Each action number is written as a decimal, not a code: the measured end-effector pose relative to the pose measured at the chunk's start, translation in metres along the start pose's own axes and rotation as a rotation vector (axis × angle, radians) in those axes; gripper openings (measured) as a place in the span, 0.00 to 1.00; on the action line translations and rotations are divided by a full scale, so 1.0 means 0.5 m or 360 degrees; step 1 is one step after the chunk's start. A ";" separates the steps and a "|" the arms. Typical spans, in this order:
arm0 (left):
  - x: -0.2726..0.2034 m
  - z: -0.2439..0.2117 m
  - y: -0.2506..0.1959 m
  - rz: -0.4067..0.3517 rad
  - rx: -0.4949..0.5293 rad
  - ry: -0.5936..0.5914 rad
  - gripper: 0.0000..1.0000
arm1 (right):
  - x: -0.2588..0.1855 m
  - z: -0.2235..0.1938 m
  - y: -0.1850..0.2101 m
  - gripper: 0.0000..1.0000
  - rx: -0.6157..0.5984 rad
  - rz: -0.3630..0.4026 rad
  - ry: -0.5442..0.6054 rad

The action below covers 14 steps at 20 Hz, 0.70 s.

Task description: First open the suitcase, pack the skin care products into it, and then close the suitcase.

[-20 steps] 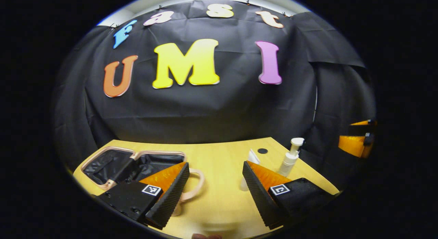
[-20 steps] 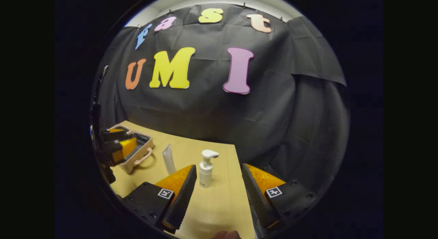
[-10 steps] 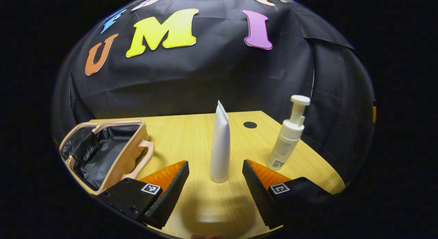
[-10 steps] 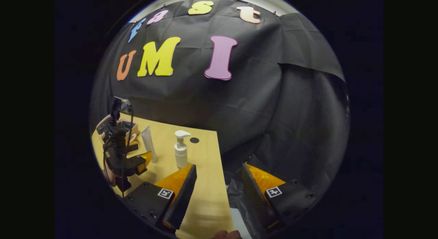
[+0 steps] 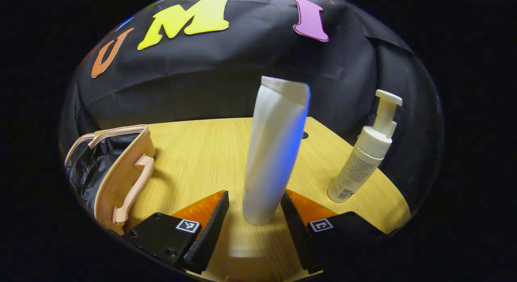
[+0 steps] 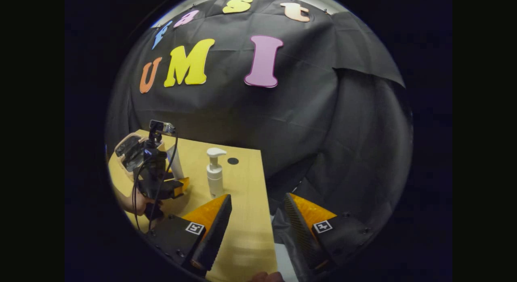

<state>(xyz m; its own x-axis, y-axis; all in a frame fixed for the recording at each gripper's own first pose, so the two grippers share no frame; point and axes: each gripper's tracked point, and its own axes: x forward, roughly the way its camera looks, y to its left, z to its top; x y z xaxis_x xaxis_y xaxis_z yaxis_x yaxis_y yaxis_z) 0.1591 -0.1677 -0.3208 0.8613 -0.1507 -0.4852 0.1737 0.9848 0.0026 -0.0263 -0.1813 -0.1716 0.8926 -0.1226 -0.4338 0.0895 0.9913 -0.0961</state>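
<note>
Nearby, pump bottle (image 5: 363, 152) and open suitcase (image 5: 115, 169) flank the tube (image 5: 272, 152) between the left hand-held gripper's (image 5: 252, 229) spread fingers.

black tongs (image 5: 252, 229) bodies, square markers (screws visible), dangling cable (image 6: 139, 185)

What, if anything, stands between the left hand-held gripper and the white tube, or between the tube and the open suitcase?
Nothing visible. The white tube stands upright between the left hand-held gripper fingers, and bare table lies between it and the open suitcase. The pump bottle stands on the other side.
</note>
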 end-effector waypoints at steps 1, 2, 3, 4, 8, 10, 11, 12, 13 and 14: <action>0.004 -0.002 -0.003 -0.0015 0.0015 0.0009 0.80 | 0.030 -0.009 0.018 0.79 0.0012 0.0037 0.0005; 0.008 -0.003 -0.003 -0.0023 0.0035 0.0016 0.75 | 0.058 -0.017 0.039 0.79 0.0015 0.0081 0.0012; 0.007 -0.002 -0.001 -0.0024 0.0049 0.0018 0.72 | 0.085 -0.024 0.063 0.79 0.0012 0.0126 0.0014; 0.009 -0.002 -0.005 -0.0038 0.0053 0.0018 0.63 | 0.110 -0.032 0.083 0.79 0.0013 0.0178 0.0020; -0.010 -0.009 -0.003 -0.0071 0.0026 0.0059 0.49 | 0.187 -0.075 0.145 0.78 -0.0028 0.0315 0.0087; -0.043 0.001 0.006 -0.0078 -0.0001 0.0066 0.48 | 0.213 -0.080 0.166 0.79 -0.0021 0.0344 0.0084; -0.066 0.010 0.013 -0.0077 -0.0004 0.0064 0.48 | 0.226 -0.081 0.178 0.79 -0.0015 0.0353 0.0078; -0.089 0.019 0.019 -0.0079 -0.0004 0.0057 0.48 | 0.240 -0.080 0.189 0.78 -0.0006 0.0360 0.0073; -0.116 0.029 0.027 -0.0074 0.0000 0.0050 0.48 | 0.253 -0.078 0.198 0.78 0.0014 0.0362 0.0066; -0.146 0.036 0.034 -0.0072 -0.0003 0.0053 0.48 | 0.266 -0.074 0.208 0.80 0.0035 0.0365 0.0054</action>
<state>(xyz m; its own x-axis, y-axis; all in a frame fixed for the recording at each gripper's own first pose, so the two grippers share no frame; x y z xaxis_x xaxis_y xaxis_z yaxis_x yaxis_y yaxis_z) 0.1078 -0.1413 -0.2697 0.8362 -0.1923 -0.5136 0.2113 0.9772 -0.0219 0.0856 -0.0961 -0.2725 0.8753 0.1049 -0.4721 -0.1040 0.9942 0.0280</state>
